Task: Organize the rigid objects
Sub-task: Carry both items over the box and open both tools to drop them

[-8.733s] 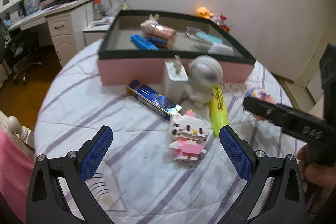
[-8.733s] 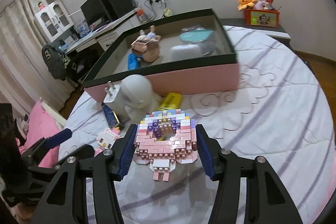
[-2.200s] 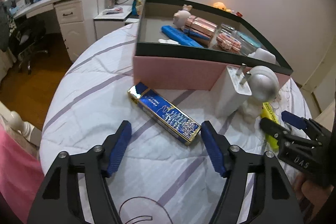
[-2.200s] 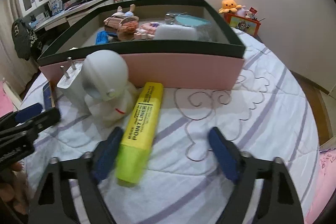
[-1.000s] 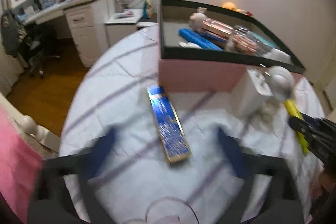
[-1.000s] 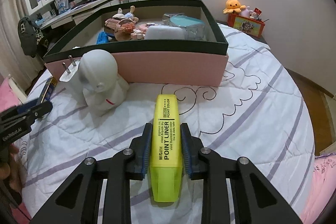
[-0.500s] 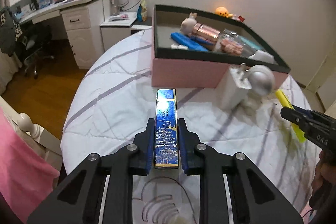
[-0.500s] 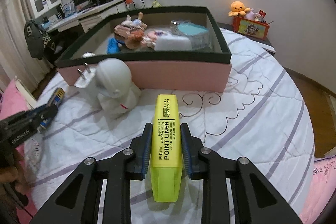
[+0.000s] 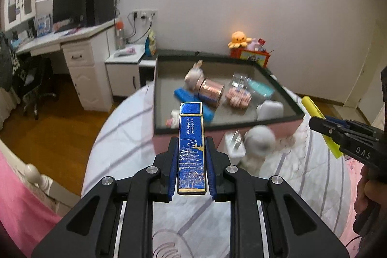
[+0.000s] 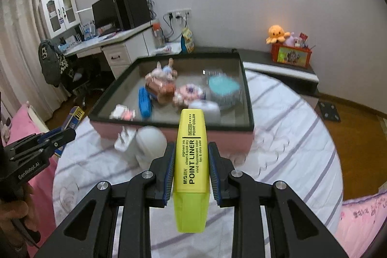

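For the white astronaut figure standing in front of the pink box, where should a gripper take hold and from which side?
The white astronaut figure stands upright against the pink box, with the white plug adapter close beside it. Its round helmet is the widest, most exposed part. I'd come from above and the near side, gripper fingers closing across the helmet's sides, clear of box and adapter.
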`<state>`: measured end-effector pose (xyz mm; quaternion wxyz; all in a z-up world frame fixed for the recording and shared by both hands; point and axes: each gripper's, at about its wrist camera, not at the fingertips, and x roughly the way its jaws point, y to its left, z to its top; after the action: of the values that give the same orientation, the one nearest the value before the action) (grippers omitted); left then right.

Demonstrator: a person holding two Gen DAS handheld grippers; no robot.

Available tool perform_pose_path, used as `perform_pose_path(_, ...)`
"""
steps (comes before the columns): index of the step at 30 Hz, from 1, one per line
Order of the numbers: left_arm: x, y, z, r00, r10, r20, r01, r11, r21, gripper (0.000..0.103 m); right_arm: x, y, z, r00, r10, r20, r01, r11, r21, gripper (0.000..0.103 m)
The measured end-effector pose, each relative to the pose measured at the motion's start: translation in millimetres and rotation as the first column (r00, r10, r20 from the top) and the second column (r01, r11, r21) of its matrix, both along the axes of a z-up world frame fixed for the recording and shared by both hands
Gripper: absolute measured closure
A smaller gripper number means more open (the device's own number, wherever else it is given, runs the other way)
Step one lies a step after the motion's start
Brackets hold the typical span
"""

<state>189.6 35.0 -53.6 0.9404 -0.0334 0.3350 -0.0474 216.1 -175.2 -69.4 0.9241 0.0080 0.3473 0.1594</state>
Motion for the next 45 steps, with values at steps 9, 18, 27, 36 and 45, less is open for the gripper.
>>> perform_pose_path(9,37.5,-15.6,23.4,0.998,-0.026,0.059,0.026,1.000,0.001,0.083,37.0,6.1,36.3,0.997,0.005,0.075,-0.006,1.000,0.008,0.077)
perform_pose_path(18,90.3,-22.8,27.5,0.998,-0.034,0.057,0.034,0.999,-0.003,0.083,82.0,19.2,37.3,0.998,0.035,0.052,-0.036,0.999,0.019,0.077)
perform_pose_path(27,123.9,-31.6,5.1,0.999,-0.040,0.005,0.041,0.999,-0.006,0.083,116.0,30.3,9.5,0.999,0.041,-0.027,-0.041,0.999,0.018,0.076)
perform_pose_path(36,144.1,-30.8,-14.5,0.998,-0.026,-0.064,0.026,1.000,-0.003,0.072,133.6,27.5,-13.6,0.996,0.025,-0.088,-0.023,0.999,0.028,0.076)
perform_pose_path(45,117.2,-24.1,0.5,1.000,0.028,0.012,-0.028,1.000,0.010,0.001,117.9,10.4,-11.6,0.997,-0.032,-0.065,0.036,0.998,0.059,0.016)
